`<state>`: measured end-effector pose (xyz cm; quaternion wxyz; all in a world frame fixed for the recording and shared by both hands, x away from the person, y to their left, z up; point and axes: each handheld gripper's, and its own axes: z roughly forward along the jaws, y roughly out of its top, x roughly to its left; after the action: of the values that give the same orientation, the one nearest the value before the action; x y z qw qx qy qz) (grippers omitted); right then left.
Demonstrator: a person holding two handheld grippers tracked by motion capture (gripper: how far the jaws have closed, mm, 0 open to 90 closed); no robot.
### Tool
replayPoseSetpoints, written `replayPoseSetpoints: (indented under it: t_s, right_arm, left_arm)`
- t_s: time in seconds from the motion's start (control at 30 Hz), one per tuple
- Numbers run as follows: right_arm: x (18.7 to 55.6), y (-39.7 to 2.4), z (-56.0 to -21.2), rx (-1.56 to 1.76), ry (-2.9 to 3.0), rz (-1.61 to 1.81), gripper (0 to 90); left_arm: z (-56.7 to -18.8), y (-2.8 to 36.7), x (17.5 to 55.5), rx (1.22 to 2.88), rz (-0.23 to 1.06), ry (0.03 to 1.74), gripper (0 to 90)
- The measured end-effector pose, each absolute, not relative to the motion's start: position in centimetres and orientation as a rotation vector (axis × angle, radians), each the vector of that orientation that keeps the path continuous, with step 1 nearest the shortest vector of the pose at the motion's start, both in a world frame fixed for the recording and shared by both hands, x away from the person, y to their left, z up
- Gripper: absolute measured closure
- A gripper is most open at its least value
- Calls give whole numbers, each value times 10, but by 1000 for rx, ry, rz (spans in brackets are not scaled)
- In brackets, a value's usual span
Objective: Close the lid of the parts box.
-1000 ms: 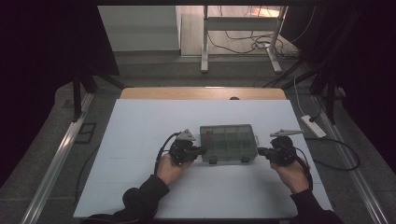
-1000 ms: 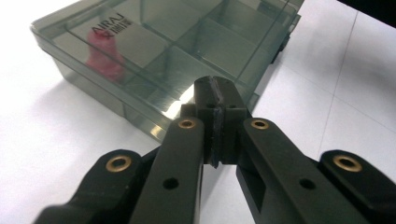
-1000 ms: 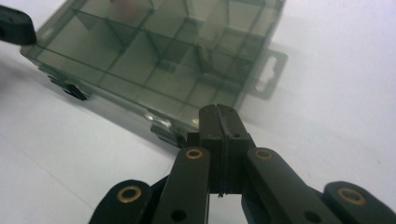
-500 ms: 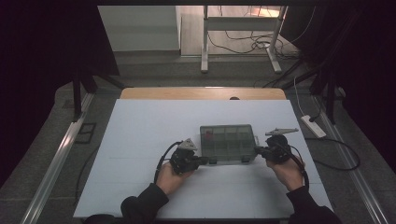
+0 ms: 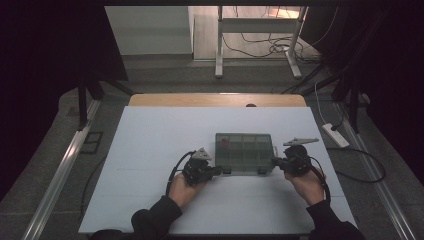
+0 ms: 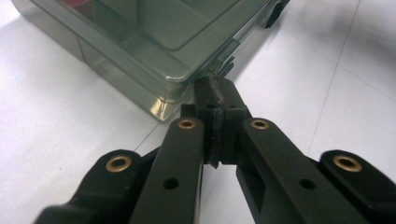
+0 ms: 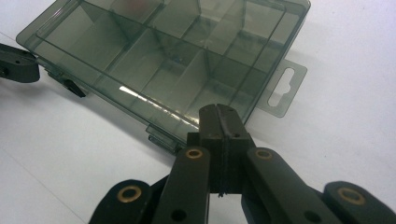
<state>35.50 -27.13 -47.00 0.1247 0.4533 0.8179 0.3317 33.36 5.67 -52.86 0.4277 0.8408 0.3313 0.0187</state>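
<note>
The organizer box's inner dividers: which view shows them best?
The right gripper view: the organizer box lies nearly whole there, its compartment walls plain through the clear lid. The left gripper view catches one corner; the high view shows it small.

Black tool (image 6: 217,100), brass screws; dark sleeves (image 5: 155,217).
</note>
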Motion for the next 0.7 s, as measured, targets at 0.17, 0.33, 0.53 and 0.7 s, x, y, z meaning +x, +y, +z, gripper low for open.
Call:
replayPoseSetpoints:
  t_s: [0.17, 0.33, 0.53, 0.7]
  right_arm:
    - [355, -271, -470, 1324, 2381, 967, 893]
    - [352, -273, -468, 1310, 2363, 982, 851]
    - [346, -274, -465, 1290, 2359, 996, 739]
    - [340, -274, -465, 1284, 2362, 994, 660]
  left_arm:
    - [-523, 61, 331, 2098, 46, 815, 883]
    - [-518, 69, 327, 2092, 55, 809, 828]
    - [-513, 81, 321, 2084, 57, 821, 732]
    - [-509, 93, 313, 2068, 58, 836, 650]
